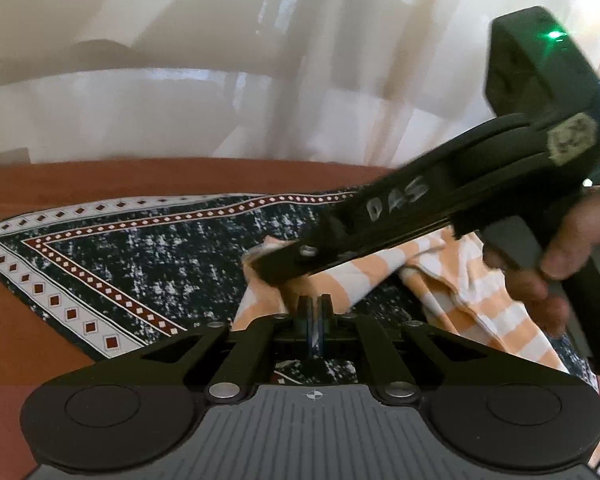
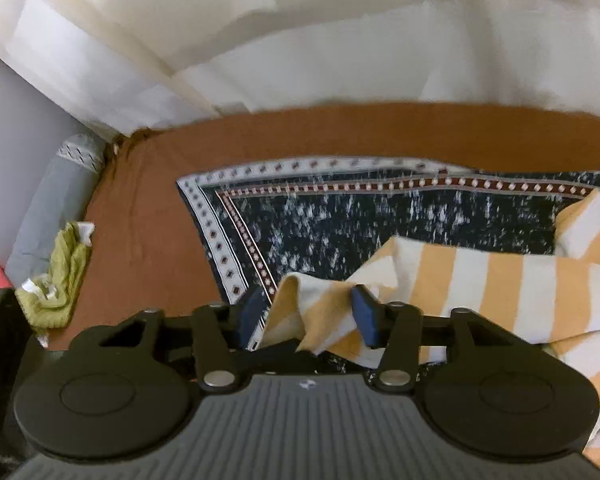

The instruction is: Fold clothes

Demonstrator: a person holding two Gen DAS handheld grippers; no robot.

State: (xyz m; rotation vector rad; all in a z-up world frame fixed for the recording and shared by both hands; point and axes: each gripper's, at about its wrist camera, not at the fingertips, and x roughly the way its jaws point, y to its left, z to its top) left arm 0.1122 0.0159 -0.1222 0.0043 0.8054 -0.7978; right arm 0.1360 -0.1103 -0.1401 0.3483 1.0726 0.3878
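Left gripper (image 1: pixel 315 307) clenched on striped cloth (image 1: pixel 332 276); right gripper (image 2: pixel 306 314) released, fingers straddling cloth (image 2: pixel 500 284); patterned mat (image 2: pixel 340 216) beneath.

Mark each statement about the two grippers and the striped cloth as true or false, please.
1. The orange-and-white striped cloth lies on a dark patterned fabric with a diamond border. True.
2. The right gripper is shut tight on nothing. False: its fingers stand apart with a cloth edge between them.
3. The left gripper has its fingers pressed together. True.
4. A crumpled green cloth lies on the striped cloth. False: it lies apart, on the brown surface.
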